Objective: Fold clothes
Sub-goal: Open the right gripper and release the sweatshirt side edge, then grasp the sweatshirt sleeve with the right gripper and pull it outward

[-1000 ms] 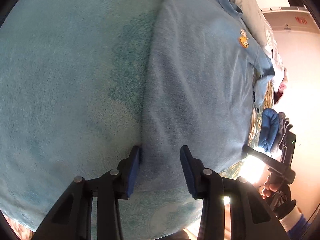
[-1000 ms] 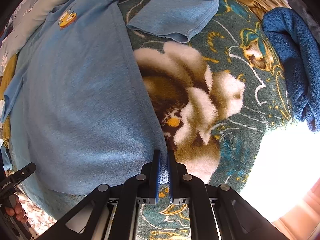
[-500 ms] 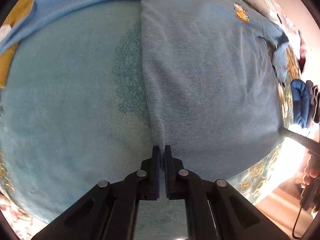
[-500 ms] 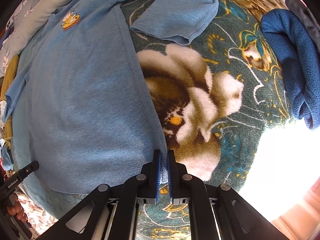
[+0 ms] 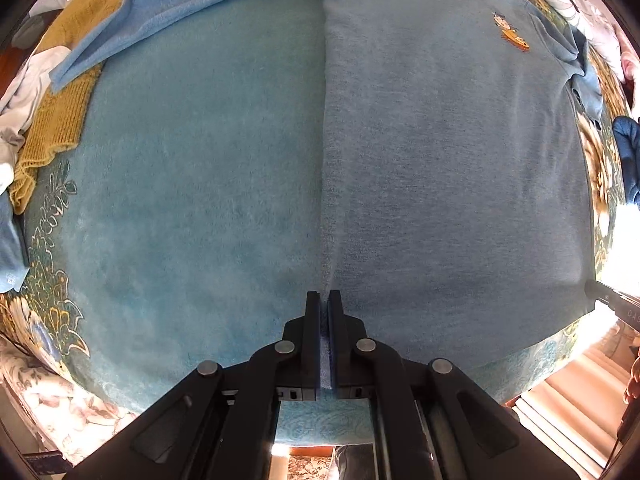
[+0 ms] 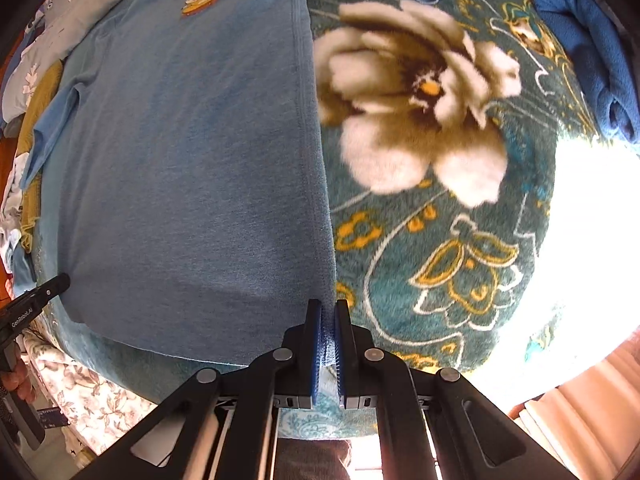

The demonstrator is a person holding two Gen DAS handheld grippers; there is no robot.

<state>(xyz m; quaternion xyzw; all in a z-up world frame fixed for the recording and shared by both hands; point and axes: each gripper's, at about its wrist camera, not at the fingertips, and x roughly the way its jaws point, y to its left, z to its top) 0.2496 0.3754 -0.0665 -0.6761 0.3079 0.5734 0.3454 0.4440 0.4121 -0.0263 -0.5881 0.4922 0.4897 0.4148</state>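
Observation:
A light blue T-shirt [image 5: 448, 168] with a small orange chest print lies spread face up on a teal blanket [image 5: 192, 184], hem toward me. My left gripper [image 5: 324, 298] points down and is shut on the shirt's bottom left hem corner. In the right wrist view the same shirt [image 6: 192, 168] fills the left half, and my right gripper [image 6: 328, 306] is shut on its bottom right hem corner. Each gripper shows at the far edge of the other's view: the right one [image 5: 612, 304], the left one [image 6: 32, 304].
A mustard knitted garment [image 5: 60, 112] and white cloth lie at the far left. A dark blue fleece [image 6: 592, 56] sits at the right on the flower-patterned part of the blanket [image 6: 420, 100]. Beyond the near edge, floral bedding [image 6: 92, 396] hangs down. Bright glare washes out the right.
My left gripper shut on the hem corner and rose, widening its view of the shirt. The right gripper, still shut on its corner, shifted sideways and drew the right edge straight.

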